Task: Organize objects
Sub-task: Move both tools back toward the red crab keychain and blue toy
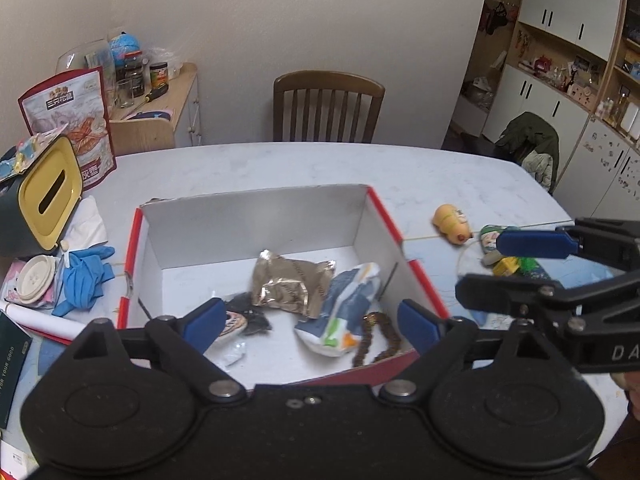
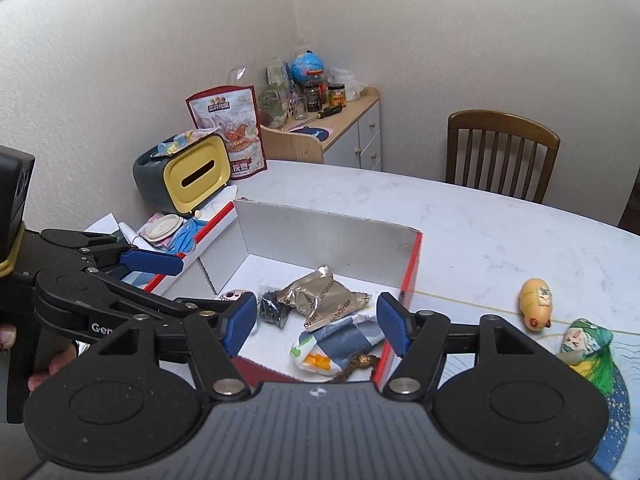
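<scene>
Only right view shows figurine [image 2: 585, 342] — unobstructed.

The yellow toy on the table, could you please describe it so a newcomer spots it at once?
Start at the red-edged cardboard box on the white table. Just outside its right wall lies the yellow toy, a rounded capsule with a red tip. Its neighbour, the green-haired figure, is shaggier.

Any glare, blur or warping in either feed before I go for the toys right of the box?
Left wrist view: sharp and evenly lit, mild sheen on the foil packet, strong fisheye bending at the cabinets; the yellow toy reads clearly. Right wrist view: also sharp, no glare, the table edge curves; the green-haired figure is crisp.
</scene>
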